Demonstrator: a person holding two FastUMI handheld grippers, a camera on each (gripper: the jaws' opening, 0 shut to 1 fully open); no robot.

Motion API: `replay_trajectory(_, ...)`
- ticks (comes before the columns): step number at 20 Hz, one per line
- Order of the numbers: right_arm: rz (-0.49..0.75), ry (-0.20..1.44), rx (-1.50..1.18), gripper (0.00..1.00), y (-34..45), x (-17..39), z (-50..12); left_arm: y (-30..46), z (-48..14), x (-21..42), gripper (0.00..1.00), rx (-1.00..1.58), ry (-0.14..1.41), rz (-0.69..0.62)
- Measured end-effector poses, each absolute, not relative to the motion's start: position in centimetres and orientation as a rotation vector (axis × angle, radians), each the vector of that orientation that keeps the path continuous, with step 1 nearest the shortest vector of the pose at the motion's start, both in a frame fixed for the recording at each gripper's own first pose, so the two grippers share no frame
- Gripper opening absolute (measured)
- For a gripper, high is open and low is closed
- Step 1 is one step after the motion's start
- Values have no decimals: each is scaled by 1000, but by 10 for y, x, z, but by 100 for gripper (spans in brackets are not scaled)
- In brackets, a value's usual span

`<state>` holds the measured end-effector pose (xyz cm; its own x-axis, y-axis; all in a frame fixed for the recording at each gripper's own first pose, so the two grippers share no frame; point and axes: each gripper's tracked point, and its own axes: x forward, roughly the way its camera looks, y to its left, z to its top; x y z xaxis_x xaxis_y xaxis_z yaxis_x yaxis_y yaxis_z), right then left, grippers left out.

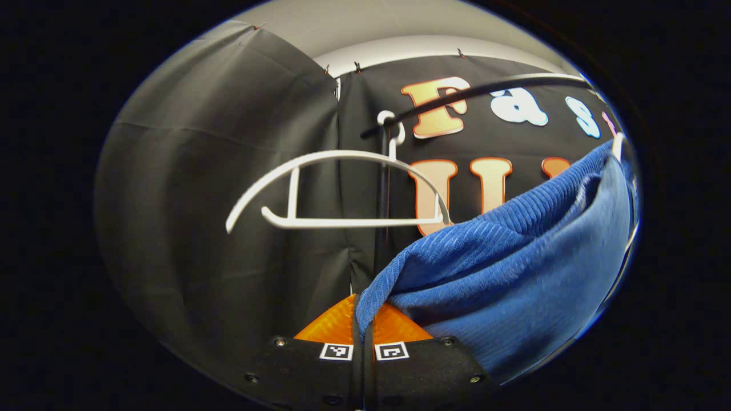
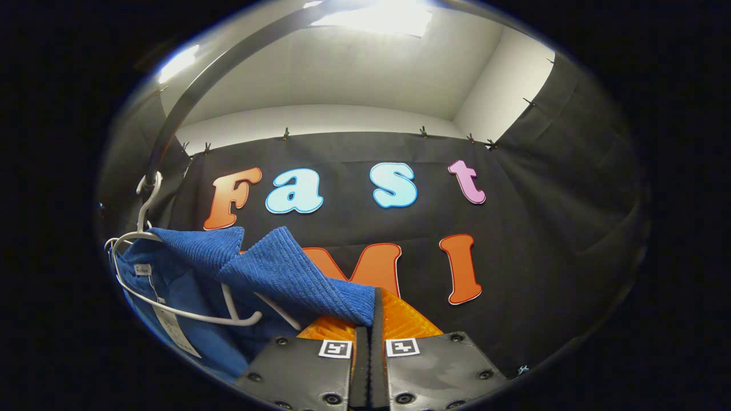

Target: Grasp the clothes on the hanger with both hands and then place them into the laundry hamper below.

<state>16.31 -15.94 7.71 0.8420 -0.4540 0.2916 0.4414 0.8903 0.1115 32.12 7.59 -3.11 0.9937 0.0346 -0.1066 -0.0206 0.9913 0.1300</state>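
In the left gripper view, the left gripper (image 1: 363, 319) has its orange fingers (image 1: 331, 325) clenched on a ribbed edge of the blue garment (image 1: 514, 268), which drapes away to the right. Left of the cloth hangs a bare white hanger (image 1: 337, 194), its hook over the dark rail (image 1: 485, 88). At the far right edge a second white hanger (image 1: 617, 145) peeks above the fabric.

In the right gripper view, the right gripper (image 2: 374, 319) is likewise closed on a ribbed hem of the garment (image 2: 285, 268). The rest of the cloth sits at the left, draped on the white hanger (image 2: 171, 308) that hooks on the rail (image 2: 188, 97); a paper tag (image 2: 171, 331) dangles inside.

The garment looks partly on its hanger, with both ends pinched. The hamper lies below these views. To do this step well, I would lift both ends together, slightly up and off the hanger arms, so the cloth slips free without dragging the hook along the rail, then lower evenly.

The fabric is soft corduroy-like rib outside, smoother fleece within; the hangers are thin, curved, hard plastic
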Motion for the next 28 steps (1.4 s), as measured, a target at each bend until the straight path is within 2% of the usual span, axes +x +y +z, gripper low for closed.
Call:
replay_trajectory(2,-471,-322,35,12,-159,162,81,65,-55,313,1,134,133,5)
replay_trajectory(3,-480,-324,22,4,-161,161,82,60,-65,310,1,155,139,-5)
replay_trajectory(4,-482,-321,14,8,-162,160,84,53,-75,310,1,157,153,-23)
replay_trajectory(6,-464,-314,21,8,-158,160,85,40,-103,310,1,110,224,-62)
replay_trajectory(7,-460,-319,16,13,-156,159,87,36,-114,312,1,57,251,-83)
replay_trajectory(8,-457,-327,5,8,-154,155,90,34,-125,314,1,-10,288,-81)
replay_trajectory(9,-448,-334,-5,4,-150,151,94,36,-128,317,1,-93,306,-61)
replay_trajectory(10,-439,-349,-20,8,-143,146,99,40,-128,321,1,-195,309,-32)
replay_trajectory(12,-419,-384,-62,8,-133,135,111,62,-134,329,1,-348,330,80)
replay_trajectory(14,-398,-397,-109,8,-119,132,117,69,-153,325,1,-462,374,99)
replay_trajectory(15,-394,-385,-130,8,-118,135,113,73,-160,320,1,-439,382,103)
replay_trajectory(16,-393,-378,-135,12,-117,136,110,76,-162,319,1,-382,375,101)
replay_trajectory(17,-399,-368,-127,8,-119,135,104,81,-165,313,1,-312,358,98)
replay_trajectory(22,-472,-321,-82,8,-162,150,79,75,-180,292,1,-231,377,50)
replay_trajectory(28,-526,-211,-73,8,-192,132,26,75,-167,254,1,-123,360,6)
